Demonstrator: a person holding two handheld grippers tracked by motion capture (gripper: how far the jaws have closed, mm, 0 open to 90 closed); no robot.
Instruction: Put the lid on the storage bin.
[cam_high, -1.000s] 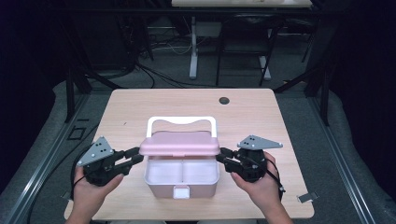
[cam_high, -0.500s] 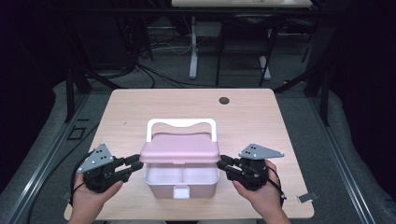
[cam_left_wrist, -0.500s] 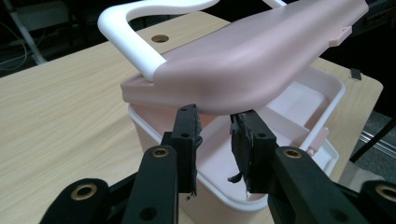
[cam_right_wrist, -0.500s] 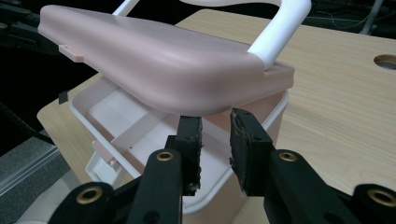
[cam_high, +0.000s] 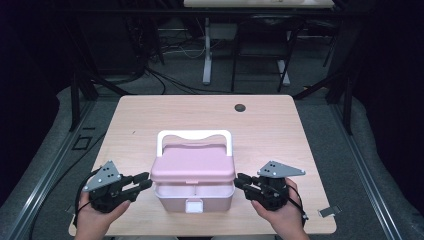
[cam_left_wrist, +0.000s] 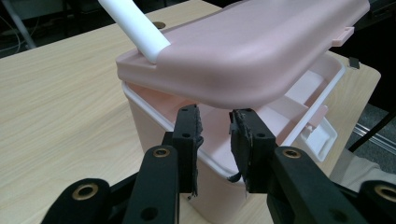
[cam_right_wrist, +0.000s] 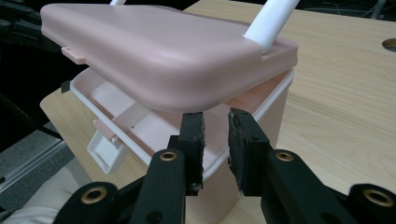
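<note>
A pink box (cam_high: 220, 197) with a white front latch (cam_high: 193, 205) stands near the front of the table. Its pink lid (cam_high: 192, 162) is hinged at the back and stands tilted, partly raised at the front, with the white handle (cam_high: 194, 134) behind it. My left gripper (cam_high: 145, 181) points at the lid's left edge, and its jaw tips (cam_left_wrist: 215, 121) sit just under the lid (cam_left_wrist: 243, 51), narrowly open with nothing between them. My right gripper (cam_high: 240, 180) mirrors this under the lid's right edge (cam_right_wrist: 154, 51); its jaws (cam_right_wrist: 215, 121) have just been closing slightly, still apart and empty.
The light wood table (cam_high: 280, 135) has a dark round hole (cam_high: 240, 107) near its far edge. A small grey clip (cam_high: 327, 211) lies at the front right corner. Dark floor, cables and stand legs surround the table.
Both grippers have sunk and drawn toward the front edge, and the lid's front has come down closer to the box.
</note>
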